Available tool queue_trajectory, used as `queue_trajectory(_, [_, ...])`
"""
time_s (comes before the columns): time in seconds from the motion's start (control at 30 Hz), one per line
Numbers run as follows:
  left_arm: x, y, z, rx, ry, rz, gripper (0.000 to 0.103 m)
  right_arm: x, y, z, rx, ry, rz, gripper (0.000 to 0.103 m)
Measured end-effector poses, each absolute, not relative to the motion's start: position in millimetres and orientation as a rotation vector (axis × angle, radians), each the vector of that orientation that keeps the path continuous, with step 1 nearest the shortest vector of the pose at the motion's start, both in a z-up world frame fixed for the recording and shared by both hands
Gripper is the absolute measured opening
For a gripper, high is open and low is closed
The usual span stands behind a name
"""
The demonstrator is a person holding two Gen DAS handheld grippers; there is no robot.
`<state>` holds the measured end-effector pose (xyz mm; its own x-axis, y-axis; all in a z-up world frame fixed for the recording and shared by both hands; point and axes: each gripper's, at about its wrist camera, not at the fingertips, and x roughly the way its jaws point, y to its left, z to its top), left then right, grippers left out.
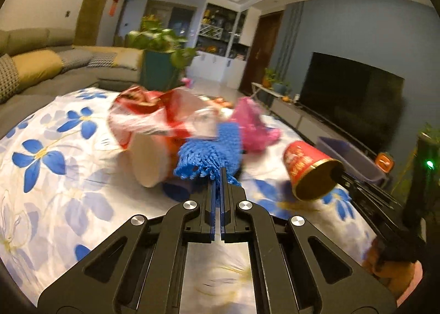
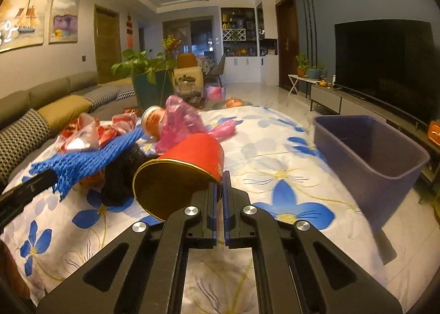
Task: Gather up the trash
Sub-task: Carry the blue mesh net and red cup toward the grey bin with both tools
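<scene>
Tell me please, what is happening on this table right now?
A person is clearing trash with two handheld grippers. The left gripper is shut on a blue foam net; the right gripper pinches the rim of a red paper cup. More wrappers lie on the floral tablecloth, and a purple bin waits to the right.

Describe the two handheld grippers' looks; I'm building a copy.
The left gripper and the right gripper look alike: matte black angular linkage arms with triangular cutouts, round silver pivot bolts, and narrow black fingers faced with blue pads. No cables, markings or sleeves show.
</scene>
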<state>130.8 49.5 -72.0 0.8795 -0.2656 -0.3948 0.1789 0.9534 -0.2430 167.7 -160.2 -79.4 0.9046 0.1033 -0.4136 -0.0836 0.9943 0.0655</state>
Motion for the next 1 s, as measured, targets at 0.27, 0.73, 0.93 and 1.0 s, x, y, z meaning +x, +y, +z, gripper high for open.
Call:
queue_trajectory(0.27, [107,9,-58,-0.13,0.387,-0.358,0.001,148,-184,-64,0.081,0.378,0.048,0.004])
queue_trajectory(0.73, [115,20,3,-0.173,0.252,-0.419,0.001,133,-199,-53,0.106,0.34,0.026,0.004])
queue_trajectory(0.93, [116,16,20,-0.195,0.206,-0.513,0.001,130,-210,-49,0.119,0.323,0.005,0.004])
queue_trajectory(1.0, [117,15,23,-0.192,0.198,-0.525,0.001,129,-213,-48,0.12,0.318,-0.002,0.004])
